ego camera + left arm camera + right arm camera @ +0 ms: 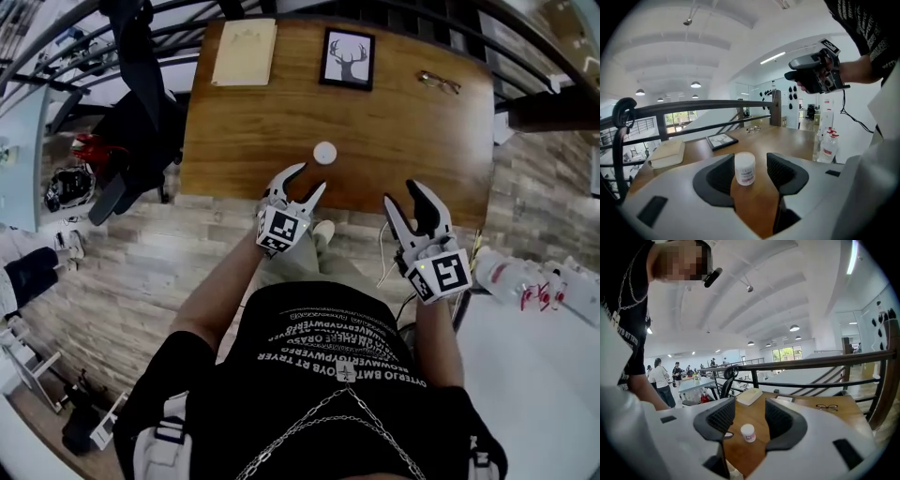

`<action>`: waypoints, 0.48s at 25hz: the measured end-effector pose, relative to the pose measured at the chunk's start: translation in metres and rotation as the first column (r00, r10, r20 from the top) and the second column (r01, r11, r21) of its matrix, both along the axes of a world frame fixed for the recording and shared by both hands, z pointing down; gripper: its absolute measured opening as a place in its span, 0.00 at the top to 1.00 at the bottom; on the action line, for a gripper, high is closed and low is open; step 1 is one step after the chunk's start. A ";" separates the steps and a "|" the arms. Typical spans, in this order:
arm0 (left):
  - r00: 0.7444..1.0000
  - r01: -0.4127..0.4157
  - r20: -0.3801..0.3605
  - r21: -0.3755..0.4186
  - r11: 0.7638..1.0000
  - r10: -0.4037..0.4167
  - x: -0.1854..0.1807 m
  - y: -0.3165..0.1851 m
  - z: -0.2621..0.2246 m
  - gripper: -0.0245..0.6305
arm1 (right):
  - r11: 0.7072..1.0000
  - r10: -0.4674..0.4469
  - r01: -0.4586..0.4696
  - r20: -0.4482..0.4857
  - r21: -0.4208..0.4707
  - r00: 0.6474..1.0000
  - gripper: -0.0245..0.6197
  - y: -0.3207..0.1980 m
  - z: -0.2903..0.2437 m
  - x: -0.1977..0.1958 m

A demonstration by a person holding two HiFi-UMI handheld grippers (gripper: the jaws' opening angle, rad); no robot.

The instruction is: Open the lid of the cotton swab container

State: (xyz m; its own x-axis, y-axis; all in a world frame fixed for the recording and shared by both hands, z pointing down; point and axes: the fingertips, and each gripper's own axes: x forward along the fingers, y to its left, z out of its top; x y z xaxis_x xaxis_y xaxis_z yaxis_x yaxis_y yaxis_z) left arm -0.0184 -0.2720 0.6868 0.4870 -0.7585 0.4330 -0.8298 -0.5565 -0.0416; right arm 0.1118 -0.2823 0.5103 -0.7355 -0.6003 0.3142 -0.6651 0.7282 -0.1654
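Note:
The cotton swab container (325,152) is a small white round jar with its white lid on, upright near the front edge of the wooden table (244,141). My left gripper (310,179) is open, its tips just short of the jar at the table's edge. In the left gripper view the jar (745,168) shows between the two open jaws with a gap on each side. My right gripper (404,194) stands open off the front edge, to the jar's right, with nothing in it. In the right gripper view the jar (748,432) stands well ahead of the jaws.
At the table's back lie a cream book (244,52), a framed deer picture (347,58) and a pair of glasses (439,82). A dark railing (806,364) runs behind the table. Spray bottles (525,281) stand on a white surface at the right.

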 end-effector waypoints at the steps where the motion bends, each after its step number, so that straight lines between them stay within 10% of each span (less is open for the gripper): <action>1: 1.000 -0.008 0.003 -0.006 1.000 0.008 0.001 -0.003 0.008 0.63 | 1.000 -0.001 0.001 0.005 -0.012 1.000 0.67 0.000 0.003 -0.001; 12: 0.999 -0.034 0.016 -0.045 0.998 0.035 0.007 -0.041 0.065 0.58 | 0.997 -0.006 0.004 -0.027 -0.071 1.000 0.67 -0.004 0.032 -0.012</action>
State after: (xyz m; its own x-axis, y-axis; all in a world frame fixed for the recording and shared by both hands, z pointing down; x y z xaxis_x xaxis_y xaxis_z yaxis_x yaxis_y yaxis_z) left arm -0.0112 -0.3129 0.7513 0.5049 -0.7212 0.4743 -0.8097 -0.5861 -0.0294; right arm 0.0995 -0.2865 0.5423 -0.7288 -0.5721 0.3762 -0.6666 0.7185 -0.1985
